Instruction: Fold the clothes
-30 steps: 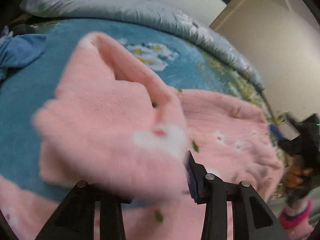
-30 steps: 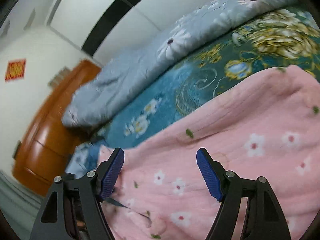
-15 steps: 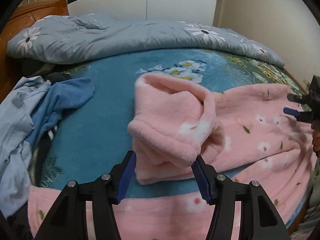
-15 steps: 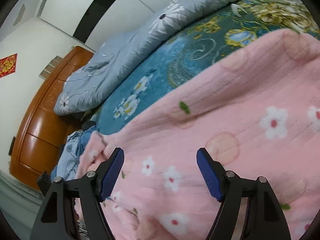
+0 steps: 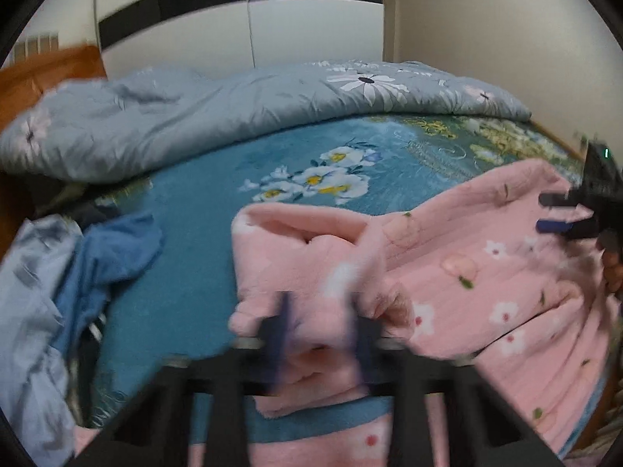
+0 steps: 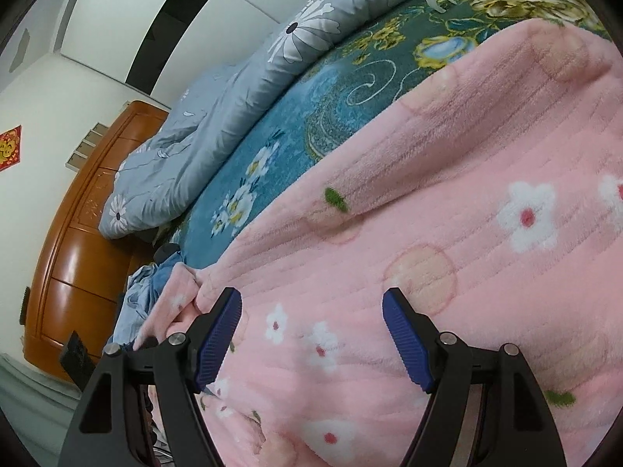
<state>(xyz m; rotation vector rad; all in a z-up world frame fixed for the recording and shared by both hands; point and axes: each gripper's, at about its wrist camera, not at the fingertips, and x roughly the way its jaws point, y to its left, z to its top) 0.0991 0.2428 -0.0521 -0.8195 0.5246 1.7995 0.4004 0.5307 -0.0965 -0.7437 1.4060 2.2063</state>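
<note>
A pink fleece garment with white flowers [image 5: 467,264] lies spread over the near part of the bed. Its sleeve end [image 5: 311,257] is doubled back into a thick fold. My left gripper [image 5: 319,334] is blurred; its jaws are closing on the lower edge of that fold, with pink fleece bunched between them. In the right wrist view the same garment [image 6: 428,214] fills the foreground. My right gripper [image 6: 311,334] hovers just above it, open, with nothing between its blue pads. It also shows at the right edge of the left wrist view as the right gripper [image 5: 560,214].
The teal flowered bedsheet [image 5: 194,202] is bare in the middle. A grey floral duvet [image 5: 194,116] is heaped along the far side. Crumpled blue clothes [image 5: 78,272] lie at the left. A wooden headboard [image 6: 78,253] stands beyond them. A hand [image 5: 611,268] holds the right gripper.
The left gripper let the sleeve drop into a fold, opened wide, and now has its jaws drawn in on the fold's edge. The right gripper sank closer to the garment, still open.
</note>
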